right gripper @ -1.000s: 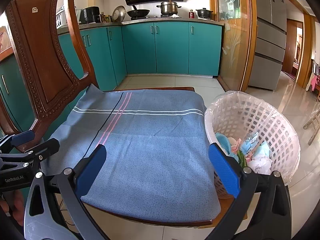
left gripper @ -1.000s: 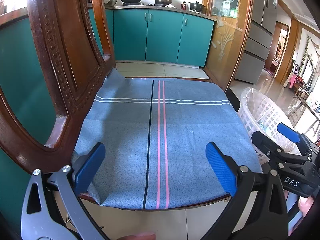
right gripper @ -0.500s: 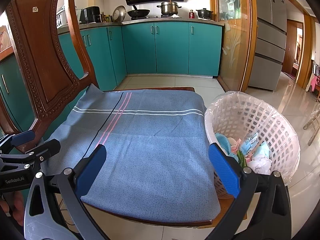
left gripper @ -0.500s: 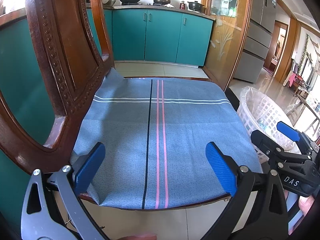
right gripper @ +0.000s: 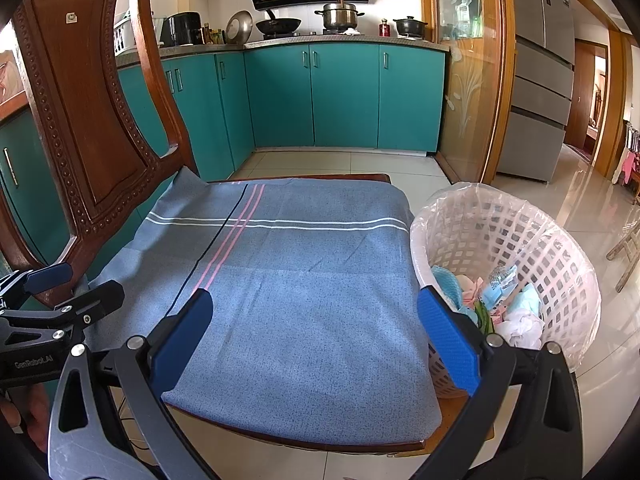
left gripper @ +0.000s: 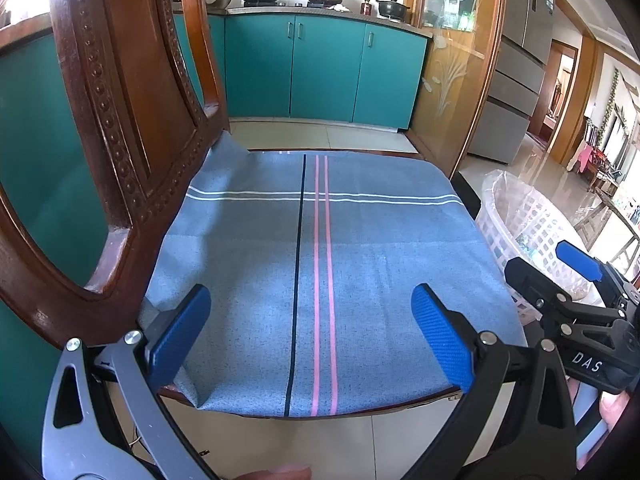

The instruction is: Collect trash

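Blue-padded left hand-held gripper (left gripper: 310,336) and right hand-held gripper (right gripper: 314,340) level, wide open, empty, above cloth-covered chair seat (right gripper: 304,280)

Right pad (right gripper: 450,344) hides part of basket (right gripper: 560,248) trash (right gripper: 504,300).

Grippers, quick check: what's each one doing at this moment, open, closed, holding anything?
Left gripper: open, holding nothing, over the blue cloth.
Right gripper: open, holding nothing, beside the white basket of trash.
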The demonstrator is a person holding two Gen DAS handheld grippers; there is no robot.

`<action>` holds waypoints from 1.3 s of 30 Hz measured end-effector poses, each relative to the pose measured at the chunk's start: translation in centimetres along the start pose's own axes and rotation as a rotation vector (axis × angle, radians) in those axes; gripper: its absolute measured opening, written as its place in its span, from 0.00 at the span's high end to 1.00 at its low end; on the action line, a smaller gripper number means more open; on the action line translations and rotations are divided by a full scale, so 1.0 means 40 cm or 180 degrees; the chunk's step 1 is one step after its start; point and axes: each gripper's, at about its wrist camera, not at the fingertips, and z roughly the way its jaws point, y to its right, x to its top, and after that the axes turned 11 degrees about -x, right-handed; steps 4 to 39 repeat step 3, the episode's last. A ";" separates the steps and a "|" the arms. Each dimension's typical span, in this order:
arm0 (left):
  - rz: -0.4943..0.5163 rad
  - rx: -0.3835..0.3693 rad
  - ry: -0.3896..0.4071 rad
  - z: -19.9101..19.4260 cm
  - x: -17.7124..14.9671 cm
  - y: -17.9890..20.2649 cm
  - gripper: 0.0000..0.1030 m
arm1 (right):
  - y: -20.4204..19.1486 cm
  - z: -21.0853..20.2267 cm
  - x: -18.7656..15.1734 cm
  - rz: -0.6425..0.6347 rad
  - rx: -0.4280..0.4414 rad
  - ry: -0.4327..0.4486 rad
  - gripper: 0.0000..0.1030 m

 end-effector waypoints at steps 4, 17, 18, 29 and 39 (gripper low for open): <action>0.0020 0.0000 -0.0008 0.004 0.000 0.001 0.03 | -0.001 0.000 0.000 -0.0001 -0.0002 0.0001 0.03; 0.0020 0.0000 -0.0008 0.004 0.000 0.001 0.03 | -0.001 0.000 0.000 -0.0001 -0.0002 0.0001 0.03; 0.0020 0.0000 -0.0008 0.004 0.000 0.001 0.03 | -0.001 0.000 0.000 -0.0001 -0.0002 0.0001 0.03; 0.0020 0.0000 -0.0008 0.004 0.000 0.001 0.03 | -0.001 0.000 0.000 -0.0001 -0.0002 0.0001 0.03; 0.0020 0.0000 -0.0008 0.004 0.000 0.001 0.03 | -0.001 0.000 0.000 -0.0001 -0.0002 0.0001 0.03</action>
